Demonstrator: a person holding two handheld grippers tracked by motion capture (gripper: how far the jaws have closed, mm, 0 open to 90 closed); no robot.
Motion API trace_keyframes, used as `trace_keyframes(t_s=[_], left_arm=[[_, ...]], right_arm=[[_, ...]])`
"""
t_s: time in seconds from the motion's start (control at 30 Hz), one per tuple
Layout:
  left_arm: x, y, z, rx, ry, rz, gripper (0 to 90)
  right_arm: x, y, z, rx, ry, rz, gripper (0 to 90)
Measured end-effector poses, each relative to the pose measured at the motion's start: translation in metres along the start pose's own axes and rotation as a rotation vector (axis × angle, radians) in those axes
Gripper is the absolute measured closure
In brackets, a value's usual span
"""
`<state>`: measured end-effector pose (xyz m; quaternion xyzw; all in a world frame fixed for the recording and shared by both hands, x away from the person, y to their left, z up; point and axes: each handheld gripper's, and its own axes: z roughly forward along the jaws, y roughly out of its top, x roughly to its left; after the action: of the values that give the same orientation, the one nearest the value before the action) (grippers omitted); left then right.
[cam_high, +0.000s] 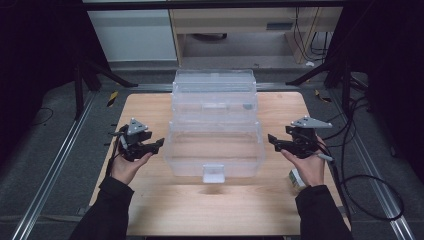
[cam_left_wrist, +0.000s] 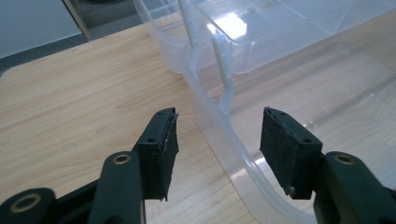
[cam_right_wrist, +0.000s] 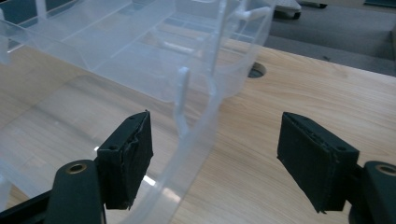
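1. Here, a clear plastic tiered box (cam_high: 215, 127) stands in the middle of the high view on the wooden counter (cam_high: 150, 200), its trays stepped back toward the top of the frame and a small latch at its near wall.
2. The left gripper (cam_high: 159, 144) sits at the centre left of the high view, held in the person's left hand (cam_high: 129, 165), its tips just beside the box's left wall.
3. In the left gripper view the jaws stand apart and released; the box's rim (cam_left_wrist: 224, 135) runs up between them (neither pad presses on it, as far as the frame shows).
4. The right gripper (cam_high: 272, 140) is at the centre right of the high view, in the right hand (cam_high: 309, 167), its tips just beside the box's right wall.
5. In the right gripper view its jaws are wide apart and grasp nothing; the box's curved rim (cam_right_wrist: 196, 140) rises between them, nearer the pad at lower left, with bare counter under the other pad.
6. A small pale object (cam_high: 296, 180) lies on the counter by the right wrist (too small to tell what it is).
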<state>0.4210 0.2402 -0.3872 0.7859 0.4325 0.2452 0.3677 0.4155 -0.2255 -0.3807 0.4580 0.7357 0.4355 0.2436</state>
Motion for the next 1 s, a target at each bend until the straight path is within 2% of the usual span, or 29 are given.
trace_keyframes(t_s=[0.13,0.3,0.43,0.57,0.63,0.73,1.0], left_arm=[[-0.002,-0.001,0.014,0.037,-0.009,0.012,47.2],[-0.006,-0.003,0.026,0.076,-0.022,0.027,52.5],[-0.007,-0.008,0.033,0.101,-0.033,0.028,58.7],[-0.007,-0.01,0.036,0.1,-0.061,0.017,61.9],[-0.008,-0.01,0.036,0.102,-0.055,0.017,63.4],[-0.009,-0.011,0.035,0.098,-0.051,0.011,63.9],[-0.013,-0.012,0.032,0.116,-0.036,0.023,64.7]], right_arm=[[0.008,-0.001,0.013,0.023,0.047,0.006,31.0],[0.017,-0.011,0.029,0.089,0.054,-0.032,35.7],[0.021,-0.018,0.04,0.13,0.061,-0.036,41.9],[0.021,-0.024,0.046,0.168,0.049,-0.056,49.0],[0.021,-0.026,0.048,0.181,0.048,-0.053,52.4],[0.021,-0.027,0.049,0.185,0.076,-0.045,58.4],[0.022,-0.027,0.049,0.183,0.07,-0.069,59.3]])
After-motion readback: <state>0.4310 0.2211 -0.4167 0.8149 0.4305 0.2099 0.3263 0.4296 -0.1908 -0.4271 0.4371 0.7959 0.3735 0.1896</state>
